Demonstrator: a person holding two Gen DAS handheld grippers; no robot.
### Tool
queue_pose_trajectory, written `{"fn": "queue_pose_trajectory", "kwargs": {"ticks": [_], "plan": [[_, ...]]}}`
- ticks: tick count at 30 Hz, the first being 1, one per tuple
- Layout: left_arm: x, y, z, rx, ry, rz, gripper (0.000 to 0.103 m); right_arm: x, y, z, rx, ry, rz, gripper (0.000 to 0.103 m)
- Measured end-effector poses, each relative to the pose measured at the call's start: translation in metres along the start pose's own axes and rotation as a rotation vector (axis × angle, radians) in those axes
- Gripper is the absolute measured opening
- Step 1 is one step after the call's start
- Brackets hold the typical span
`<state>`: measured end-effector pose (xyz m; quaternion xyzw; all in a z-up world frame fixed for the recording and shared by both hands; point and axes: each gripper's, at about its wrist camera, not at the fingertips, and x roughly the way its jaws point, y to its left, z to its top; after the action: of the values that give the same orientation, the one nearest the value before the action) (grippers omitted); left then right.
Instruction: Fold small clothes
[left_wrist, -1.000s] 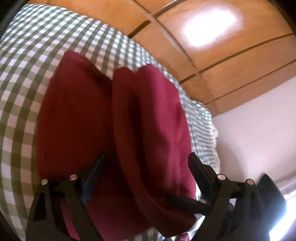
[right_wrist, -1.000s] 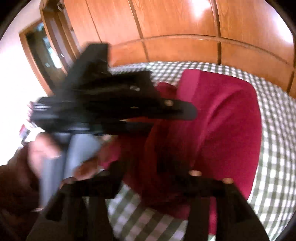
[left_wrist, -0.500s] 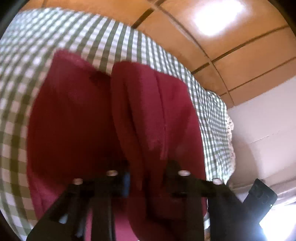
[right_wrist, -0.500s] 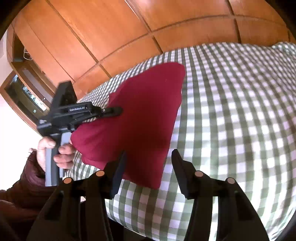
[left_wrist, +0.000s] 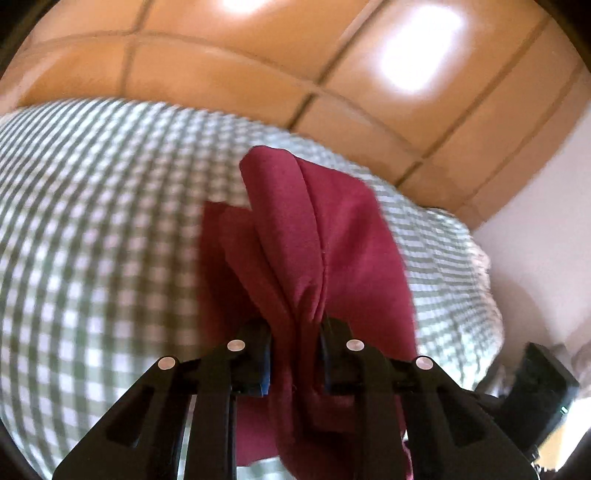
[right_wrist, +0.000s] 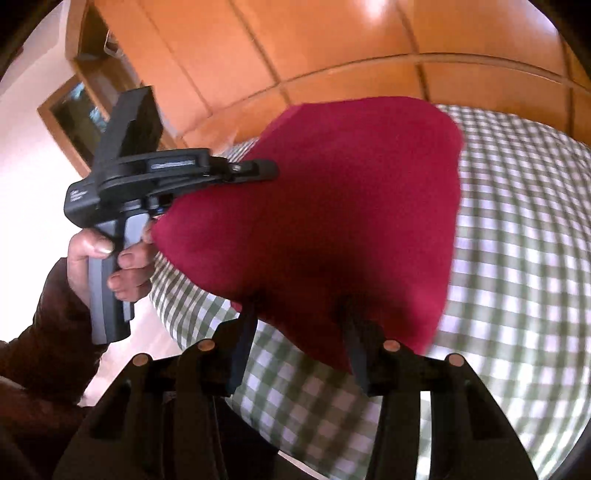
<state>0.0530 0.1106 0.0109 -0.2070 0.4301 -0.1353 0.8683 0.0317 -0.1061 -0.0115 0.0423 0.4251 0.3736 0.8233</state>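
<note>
A dark red folded garment (left_wrist: 325, 251) hangs bunched from my left gripper (left_wrist: 295, 328), which is shut on its near edge and holds it above the green-and-white checked bed cover (left_wrist: 110, 221). In the right wrist view the same garment (right_wrist: 332, 206) is lifted over the bed cover (right_wrist: 517, 258). The left gripper (right_wrist: 258, 170) shows there at the cloth's left edge, in a hand. My right gripper (right_wrist: 299, 314) is open with its fingers (right_wrist: 245, 332) spread; their tips are hidden under the garment's lower edge.
Orange wooden wardrobe panels (left_wrist: 258, 66) stand behind the bed. A white wall (left_wrist: 535, 240) lies to the right of the bed. A dark framed doorway (right_wrist: 77, 118) is at the far left in the right wrist view.
My left gripper closed on the red garment's edge and lifted it off the bed, bunching it. My right gripper moved in until its open fingers reach under the cloth.
</note>
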Motion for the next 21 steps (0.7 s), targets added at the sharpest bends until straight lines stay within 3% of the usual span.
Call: {"fn": "queue_pose_trajectory", "kwargs": {"ticks": [3,5,8,11,14,18,21], "plan": [[0.014,0.027,-0.006,-0.043,0.039,0.045,0.020,0.020,0.016,-0.002,-0.030,0.039,0.006,0.046],[0.026,0.037,-0.010,-0.078,0.072,0.080,0.031,0.036,0.012,-0.006,-0.033,0.073,-0.043,0.044],[0.019,0.037,-0.013,-0.083,0.029,0.143,0.050,0.036,0.001,-0.009,0.002,0.088,-0.042,0.042],[-0.009,0.032,-0.011,-0.084,-0.071,0.143,0.050,0.019,-0.010,-0.004,0.014,0.090,0.020,0.045],[-0.032,0.017,-0.015,-0.028,-0.164,0.110,0.050,-0.014,-0.019,0.014,0.049,-0.025,0.073,0.053],[-0.035,-0.013,-0.023,0.096,-0.211,0.095,0.050,-0.028,-0.043,0.052,0.104,-0.134,0.008,0.055],[-0.026,-0.027,-0.032,0.169,-0.192,0.098,0.050,-0.005,-0.064,0.085,0.167,-0.124,-0.023,0.054]]}}
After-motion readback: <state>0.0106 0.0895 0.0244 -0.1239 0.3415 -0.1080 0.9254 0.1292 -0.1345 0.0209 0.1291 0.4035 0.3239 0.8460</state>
